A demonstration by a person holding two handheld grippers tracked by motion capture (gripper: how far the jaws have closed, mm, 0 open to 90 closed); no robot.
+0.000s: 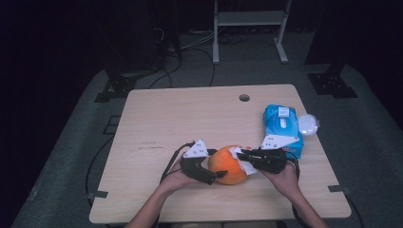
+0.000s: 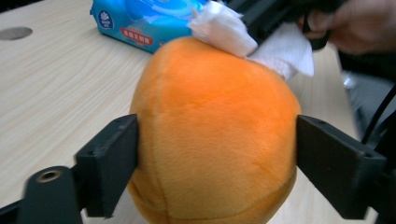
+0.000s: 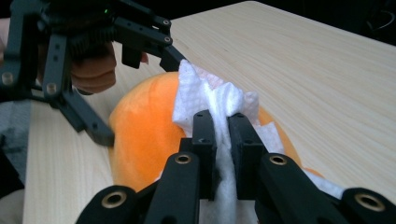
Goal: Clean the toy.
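Observation:
An orange plush ball (image 1: pixel 228 164) rests on the wooden table (image 1: pixel 190 118) near its front edge. My left gripper (image 1: pixel 216 176) has come in from the left and its two jaws sit against both sides of the ball (image 2: pixel 215 149), shut on it. From the right, my right gripper (image 1: pixel 244 156) is shut on a crumpled white tissue (image 3: pixel 205 93), which it holds against the top of the ball (image 3: pixel 140 130). In the left gripper view the tissue (image 2: pixel 224 28) lies over the ball's far upper side. A hand holds each gripper.
A blue pack of wet wipes (image 1: pixel 283 126) lies just behind the right gripper, with a clear round lid (image 1: pixel 308 124) beside it at the table's right edge. A cable hole (image 1: pixel 244 97) sits at the back of the table. Dark floor and cables surround the table.

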